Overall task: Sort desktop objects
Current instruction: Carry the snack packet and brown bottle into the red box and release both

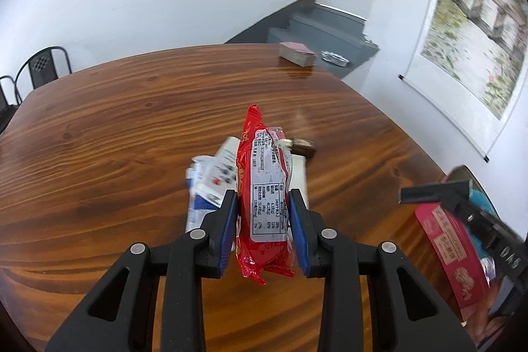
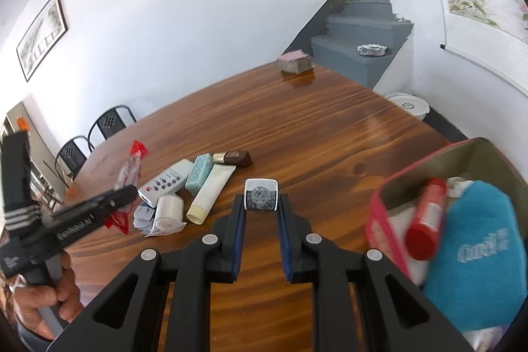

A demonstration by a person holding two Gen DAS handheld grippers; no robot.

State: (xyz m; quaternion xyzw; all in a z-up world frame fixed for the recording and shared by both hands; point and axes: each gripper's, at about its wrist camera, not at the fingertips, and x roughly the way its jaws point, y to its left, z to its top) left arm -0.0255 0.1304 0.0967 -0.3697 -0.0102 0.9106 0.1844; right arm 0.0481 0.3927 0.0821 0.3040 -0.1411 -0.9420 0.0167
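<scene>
My left gripper [image 1: 263,197] is shut on a red snack packet [image 1: 267,187] with a white nutrition label, held upright above the wooden table [image 1: 115,134]. In the right wrist view that packet [image 2: 132,167] shows at the left, with the left gripper [image 2: 127,194] and a person's hand below it. My right gripper [image 2: 261,202] is shut on a small shiny metal rectangular object [image 2: 260,194], held over the table. A pink box [image 2: 376,228] to its right holds a red tube [image 2: 427,216] and a blue pouch [image 2: 475,253].
On the table lie a white remote [image 2: 165,182], a teal box [image 2: 199,174], a cream tube [image 2: 211,193], a brown gold-capped item [image 2: 236,157], a bagged white roll [image 2: 168,210] and a stack of cards [image 2: 294,61] at the far edge. Black chairs [image 2: 110,121] stand at the left.
</scene>
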